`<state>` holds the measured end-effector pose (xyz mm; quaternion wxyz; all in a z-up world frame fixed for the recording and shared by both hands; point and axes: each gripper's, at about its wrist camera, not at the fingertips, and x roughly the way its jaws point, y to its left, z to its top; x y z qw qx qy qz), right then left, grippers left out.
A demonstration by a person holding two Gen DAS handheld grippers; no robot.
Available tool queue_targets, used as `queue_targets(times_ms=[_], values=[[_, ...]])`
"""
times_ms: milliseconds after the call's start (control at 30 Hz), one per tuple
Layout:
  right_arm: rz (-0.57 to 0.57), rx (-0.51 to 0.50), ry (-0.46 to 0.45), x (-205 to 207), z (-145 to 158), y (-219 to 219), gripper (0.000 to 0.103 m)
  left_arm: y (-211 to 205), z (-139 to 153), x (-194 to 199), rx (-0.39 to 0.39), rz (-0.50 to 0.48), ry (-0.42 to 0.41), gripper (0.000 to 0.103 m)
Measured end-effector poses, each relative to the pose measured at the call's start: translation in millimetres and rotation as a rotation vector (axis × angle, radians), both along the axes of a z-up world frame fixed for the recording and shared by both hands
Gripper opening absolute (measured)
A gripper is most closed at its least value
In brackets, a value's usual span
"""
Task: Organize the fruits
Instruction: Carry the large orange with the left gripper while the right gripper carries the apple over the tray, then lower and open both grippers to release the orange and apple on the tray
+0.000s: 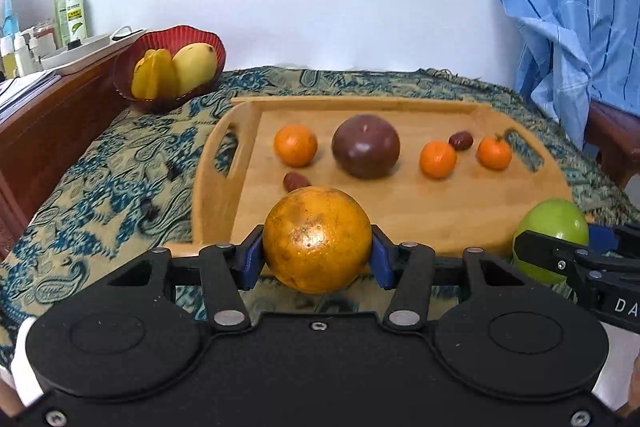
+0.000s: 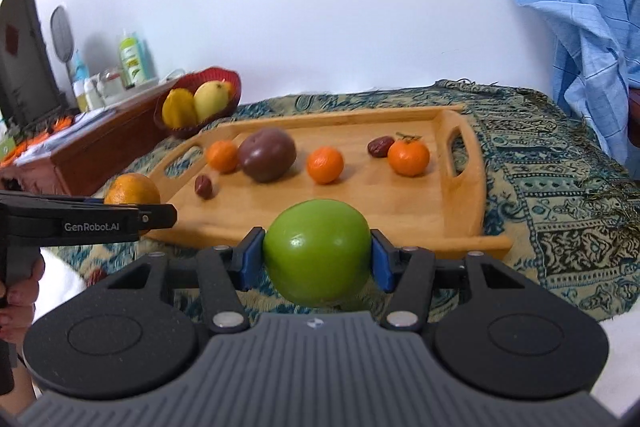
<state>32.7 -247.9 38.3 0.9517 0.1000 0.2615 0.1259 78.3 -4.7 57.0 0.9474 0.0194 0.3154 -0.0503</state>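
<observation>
My left gripper (image 1: pixel 317 251) is shut on a large orange (image 1: pixel 317 239), held just in front of the wooden tray's (image 1: pixel 400 223) near edge. My right gripper (image 2: pixel 317 254) is shut on a green apple (image 2: pixel 317 251), also near the tray's (image 2: pixel 360 215) front edge. On the tray lie three small tangerines (image 1: pixel 295 145), a dark purple round fruit (image 1: pixel 365 146) and two red dates (image 1: pixel 461 141). A red bowl (image 1: pixel 168 63) at the back left holds a starfruit (image 1: pixel 154 75) and a mango (image 1: pixel 195 67). The apple (image 1: pixel 554 227) shows at right in the left wrist view.
A patterned cloth (image 1: pixel 100 187) covers the table. A brown wooden cabinet (image 1: pixel 52 119) with bottles and a white tray stands at the left. A blue striped cloth (image 1: pixel 568 7) hangs over a chair at the right. A white wall is behind.
</observation>
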Motion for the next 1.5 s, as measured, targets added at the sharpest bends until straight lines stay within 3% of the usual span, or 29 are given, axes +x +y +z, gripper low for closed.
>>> queue_targets(times_ms=[200, 733, 1500], values=[[-0.064, 0.019, -0.04, 13, 10, -10, 0.057, -10, 3, 20, 0.001, -0.025, -0.002, 0.05], [-0.107, -0.022, 0.059, 100, 0, -1, 0.057, -32, -22, 90, -0.003, -0.065, 0.084, 0.05], [-0.164, -0.039, 0.065, 173, -5, 6, 0.057, -36, -34, 169, -0.008, -0.005, 0.096, 0.05]])
